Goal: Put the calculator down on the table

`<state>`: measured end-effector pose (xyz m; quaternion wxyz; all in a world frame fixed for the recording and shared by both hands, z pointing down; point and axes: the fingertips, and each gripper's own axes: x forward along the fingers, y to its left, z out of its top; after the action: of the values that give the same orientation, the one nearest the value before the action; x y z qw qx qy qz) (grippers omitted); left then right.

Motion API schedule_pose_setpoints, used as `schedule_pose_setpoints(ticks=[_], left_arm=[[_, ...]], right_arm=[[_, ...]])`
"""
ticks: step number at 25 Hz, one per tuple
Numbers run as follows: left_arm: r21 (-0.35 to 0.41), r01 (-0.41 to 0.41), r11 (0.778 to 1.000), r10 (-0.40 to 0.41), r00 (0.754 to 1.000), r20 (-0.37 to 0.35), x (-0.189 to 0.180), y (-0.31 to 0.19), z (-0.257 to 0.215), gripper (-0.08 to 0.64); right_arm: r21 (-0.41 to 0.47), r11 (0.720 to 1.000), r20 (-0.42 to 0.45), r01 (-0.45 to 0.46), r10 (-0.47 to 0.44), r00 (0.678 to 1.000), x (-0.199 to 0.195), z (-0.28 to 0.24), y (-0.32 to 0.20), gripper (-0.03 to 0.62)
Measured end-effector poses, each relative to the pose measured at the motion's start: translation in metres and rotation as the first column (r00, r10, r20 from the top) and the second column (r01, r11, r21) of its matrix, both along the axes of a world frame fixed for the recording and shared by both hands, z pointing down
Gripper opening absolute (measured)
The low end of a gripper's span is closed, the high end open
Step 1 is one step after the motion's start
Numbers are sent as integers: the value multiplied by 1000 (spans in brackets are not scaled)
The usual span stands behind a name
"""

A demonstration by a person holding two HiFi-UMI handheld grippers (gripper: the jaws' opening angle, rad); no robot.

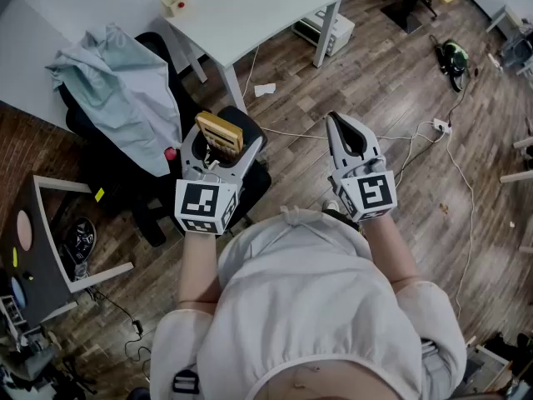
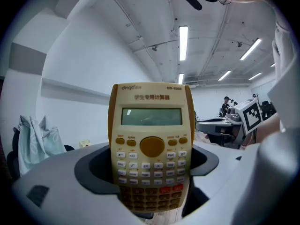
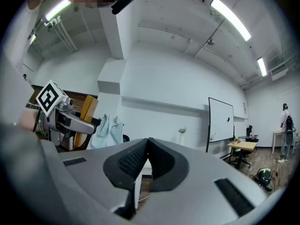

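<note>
Left gripper (image 1: pixel 223 150) jaws are spread wide and clamped on a yellow calculator (image 1: pixel 219 132), held upright in the air short of the white table (image 1: pixel 250 11), so setting it down is still to be done; the right gripper (image 1: pixel 350 136) is seen closed and empty.

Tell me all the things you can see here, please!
calculator: one, yellow and cream, upright between the left gripper jaws
table: one, white, ahead of the grippers
small box: one, pale yellow, on the table's corner
chair: one, black, left of the table
cloth: one, pale blue-green, draped over the chair
cables: several, white, on the wooden floor
left gripper: one, grey, shut on the calculator
right gripper: one, grey, jaws together, empty
</note>
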<state>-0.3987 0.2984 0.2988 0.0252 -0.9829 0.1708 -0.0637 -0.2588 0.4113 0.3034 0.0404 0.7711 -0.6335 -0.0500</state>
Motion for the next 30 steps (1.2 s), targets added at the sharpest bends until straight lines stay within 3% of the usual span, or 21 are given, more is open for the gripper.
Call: schedule_pose_setpoints(ticks=[18,25,30], left_arm=[[-39,-15,999,16,1000,18,29,-12,18,419],[-53,19,998,-17,999,43,83,-31,28,419],[-53,89,995,-86,995,60,138,-51,29,419]], right_arm=[[-51,998,12,-35,36,999,29,17,-10,5],[-77,997,31,-1,3,1000,89,33,-33,5],[-81,992,13,93,-92,996,149,34,-72,6]])
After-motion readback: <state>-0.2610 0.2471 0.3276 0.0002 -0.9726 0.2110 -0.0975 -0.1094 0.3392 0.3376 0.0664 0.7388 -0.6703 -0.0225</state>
